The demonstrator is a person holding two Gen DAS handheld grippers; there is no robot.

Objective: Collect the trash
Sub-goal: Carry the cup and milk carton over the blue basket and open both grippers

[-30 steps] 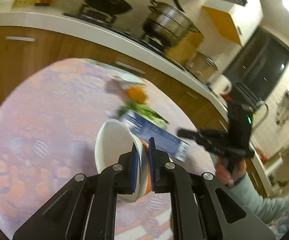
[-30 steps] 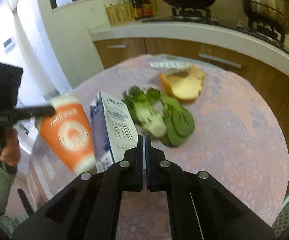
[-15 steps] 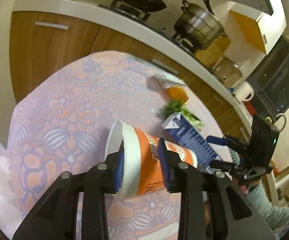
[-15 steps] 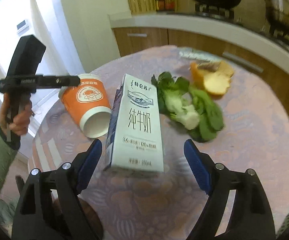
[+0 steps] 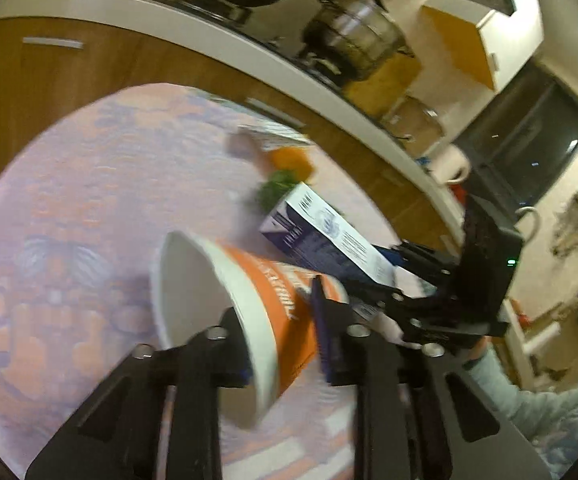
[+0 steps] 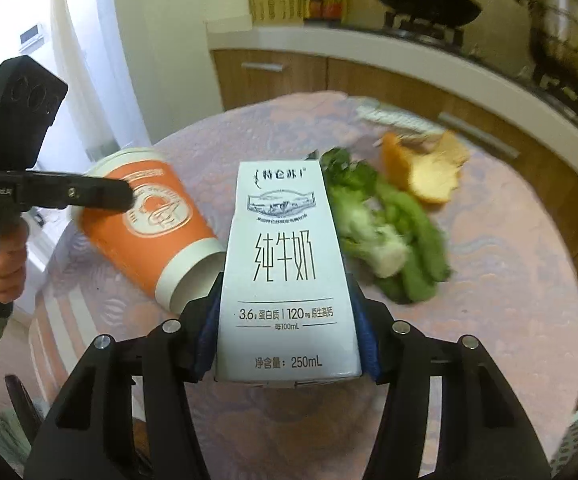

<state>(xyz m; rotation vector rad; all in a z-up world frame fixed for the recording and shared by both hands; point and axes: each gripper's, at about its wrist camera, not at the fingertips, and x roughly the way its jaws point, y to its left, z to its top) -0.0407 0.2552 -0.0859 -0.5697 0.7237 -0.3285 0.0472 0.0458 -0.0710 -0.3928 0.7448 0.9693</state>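
Observation:
My left gripper (image 5: 281,332) is shut on an orange and white paper cup (image 5: 257,300), gripping its rim wall with one finger inside. The cup lies tilted over the round table and also shows in the right wrist view (image 6: 149,220). My right gripper (image 6: 287,332) has its fingers on both sides of a white milk carton (image 6: 285,272), closed on its lower end. The carton also shows in the left wrist view (image 5: 329,236), just right of the cup. Green vegetable scraps (image 6: 389,232) and orange peel (image 6: 429,172) lie beyond the carton.
The round table (image 6: 509,280) has a pink patterned cloth. A folded striped paper (image 6: 393,118) lies near its far edge. Behind runs a kitchen counter (image 6: 369,52) with a wok (image 6: 425,4) and a steel pot (image 6: 565,48). A chair (image 6: 573,440) shows at lower right.
My right gripper was wide open around the carton and has closed on its sides, moving nearer. My left gripper keeps hold of the cup, which has tilted and shifted slightly.

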